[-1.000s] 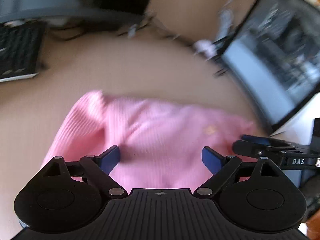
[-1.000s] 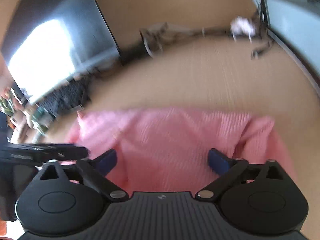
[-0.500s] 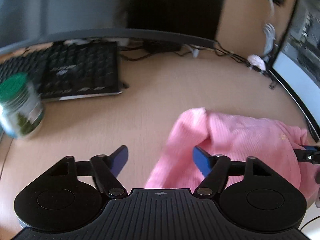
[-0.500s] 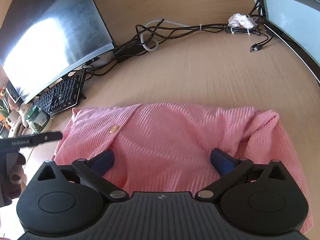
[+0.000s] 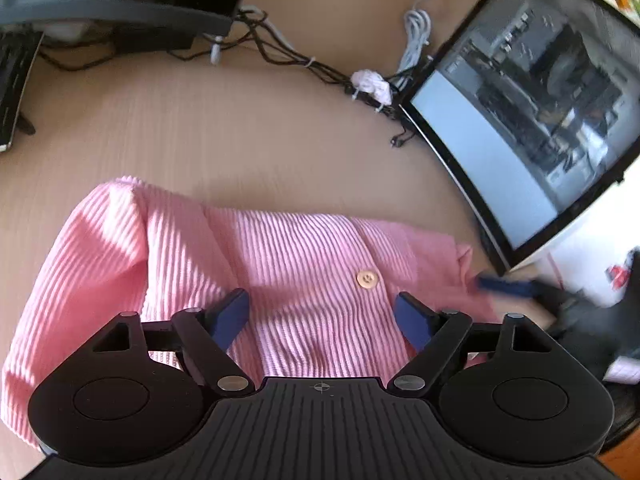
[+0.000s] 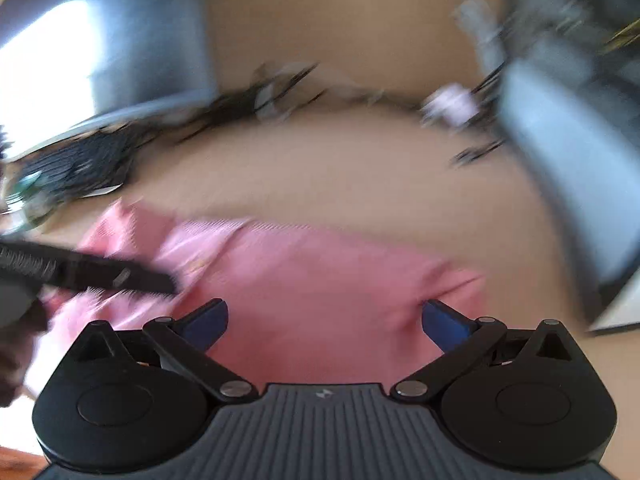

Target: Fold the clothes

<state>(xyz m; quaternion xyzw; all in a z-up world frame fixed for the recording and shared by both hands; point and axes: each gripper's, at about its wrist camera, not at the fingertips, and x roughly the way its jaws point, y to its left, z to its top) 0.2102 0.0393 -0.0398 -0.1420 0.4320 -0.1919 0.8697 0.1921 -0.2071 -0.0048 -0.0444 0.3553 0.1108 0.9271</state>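
Pink cardigan [image 5: 300,264] under both spread claws; button [image 5: 367,279] only in left view.

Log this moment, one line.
left tool: open, over pink cardigan | right tool: open, over cardigan | cardigan: flat on desk

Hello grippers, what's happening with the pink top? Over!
Left gripper open, over the pink top. Right gripper open, over it too. Top partly folded on the desk. Nothing blocking; cables lie well behind.
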